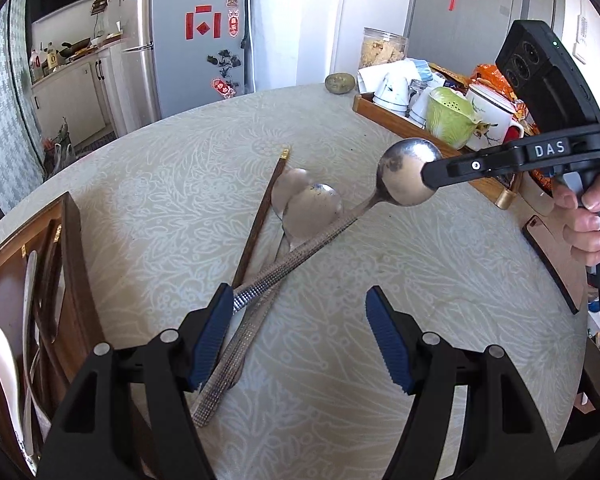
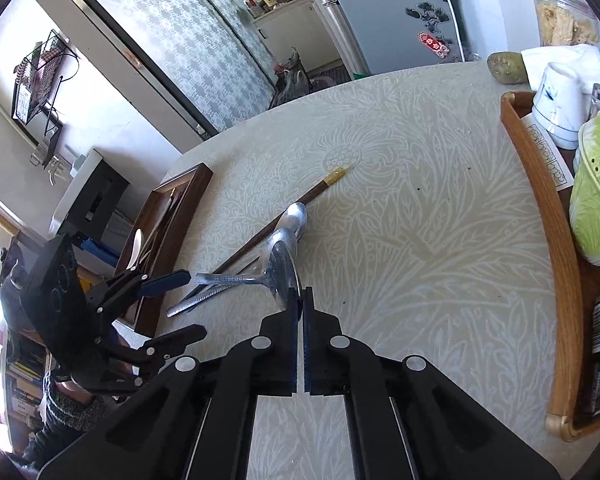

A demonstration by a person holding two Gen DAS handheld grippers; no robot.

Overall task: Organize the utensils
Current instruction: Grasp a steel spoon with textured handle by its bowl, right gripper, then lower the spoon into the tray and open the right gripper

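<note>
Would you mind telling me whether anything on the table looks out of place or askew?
Yes. The right hand-held gripper pinches a metal spoon by its bowl rather than its handle, so it tilts. Two more spoons and one chopstick lie crossed on the tablecloth, outside the wooden utensil tray.

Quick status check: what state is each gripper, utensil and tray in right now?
Right gripper: jaws shut on lifted spoon's bowl.
Left gripper: jaws open, holding nothing.
Lifted spoon: bowl raised, handle sloping down.
Two spoons: lying on table.
Chopstick: flat on table.
Dark tray: partly filled.
</note>
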